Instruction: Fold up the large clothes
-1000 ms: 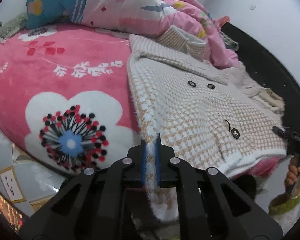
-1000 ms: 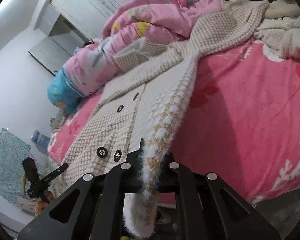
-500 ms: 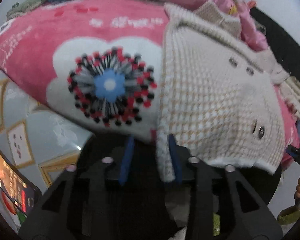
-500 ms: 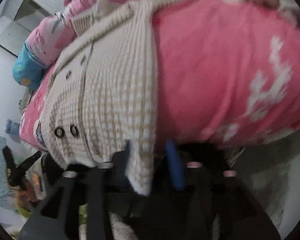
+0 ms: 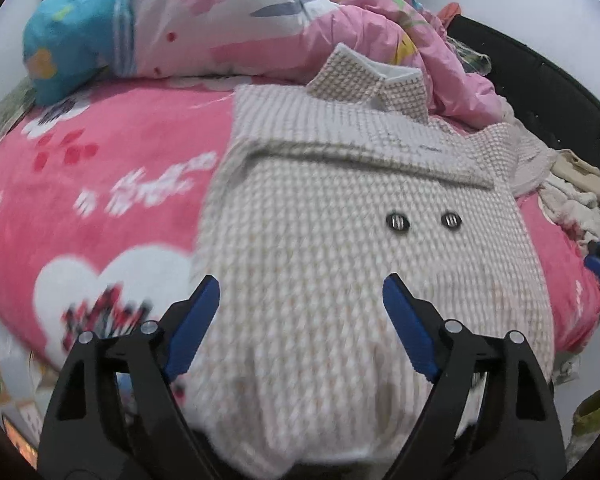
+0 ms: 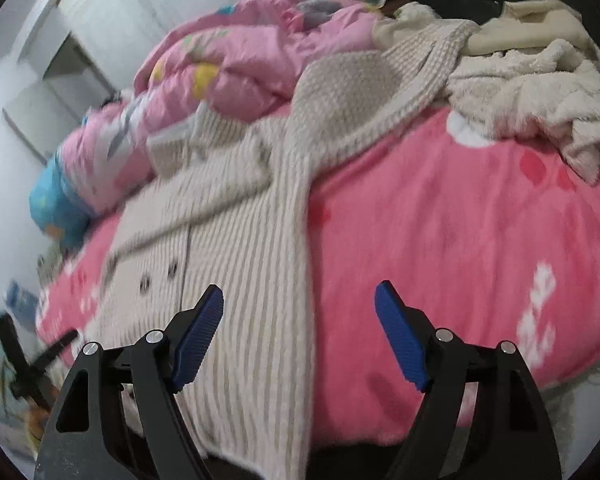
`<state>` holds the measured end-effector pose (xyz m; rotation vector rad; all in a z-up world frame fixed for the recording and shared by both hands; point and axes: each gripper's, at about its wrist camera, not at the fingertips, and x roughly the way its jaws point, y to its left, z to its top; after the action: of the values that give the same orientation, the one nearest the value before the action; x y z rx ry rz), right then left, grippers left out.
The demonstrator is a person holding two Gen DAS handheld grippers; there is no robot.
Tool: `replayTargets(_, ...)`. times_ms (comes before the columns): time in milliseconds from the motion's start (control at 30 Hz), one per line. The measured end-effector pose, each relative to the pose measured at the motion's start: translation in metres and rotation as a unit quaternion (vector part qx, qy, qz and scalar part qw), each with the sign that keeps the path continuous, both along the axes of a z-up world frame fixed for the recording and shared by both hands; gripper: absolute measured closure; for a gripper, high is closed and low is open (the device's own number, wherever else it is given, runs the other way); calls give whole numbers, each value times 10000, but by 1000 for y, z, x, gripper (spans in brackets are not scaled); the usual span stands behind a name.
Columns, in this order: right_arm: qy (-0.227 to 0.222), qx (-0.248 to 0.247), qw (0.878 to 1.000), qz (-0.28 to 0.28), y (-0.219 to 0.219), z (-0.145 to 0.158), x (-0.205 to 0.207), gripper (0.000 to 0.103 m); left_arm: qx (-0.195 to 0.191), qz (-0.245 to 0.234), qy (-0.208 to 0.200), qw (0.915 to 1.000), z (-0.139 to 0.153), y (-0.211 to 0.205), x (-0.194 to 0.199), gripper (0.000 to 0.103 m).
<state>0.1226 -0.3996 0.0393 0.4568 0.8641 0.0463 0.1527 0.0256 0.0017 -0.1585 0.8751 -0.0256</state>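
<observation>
While the big knitted coat (image 5: pixel 340 248) lies flat on the pink bed (image 5: pixel 100 200), both tools hang just above its near end. In the left view, the left hand-held gripper (image 5: pixel 300 304) has its blue pads wide apart and its jaws are opening, with coat below them but nothing pinched. In the right view, the right hand-held gripper (image 6: pixel 298 312) is wide too and also opening, over the coat's right edge, and it holds nothing.

The coat fills the middle of the left view, with its collar (image 5: pixel 368 80) at 12 o'clock against the pink quilt (image 5: pixel 260 20) and two dark buttons (image 5: pixel 398 222) at about 2 o'clock from the left pads. One sleeve (image 6: pixel 380 92) runs off toward 1 o'clock in the right view.

I think the coat is spread out and let go, ready for a fold. Next, each tool should probably pinch a new spot, maybe the sleeve or a side edge, and bring it over the middle.
</observation>
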Motion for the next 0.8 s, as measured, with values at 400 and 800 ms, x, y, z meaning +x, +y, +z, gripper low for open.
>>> replayTargets(400,-404,291,9889,-1401,-146,15,167,31,562,383,-68,9977,-26,-17,156,22)
replayTargets(800,44,22,9718,-2357,-230,-22,261,80,915,399,-60,9950,-57,-22,190,20)
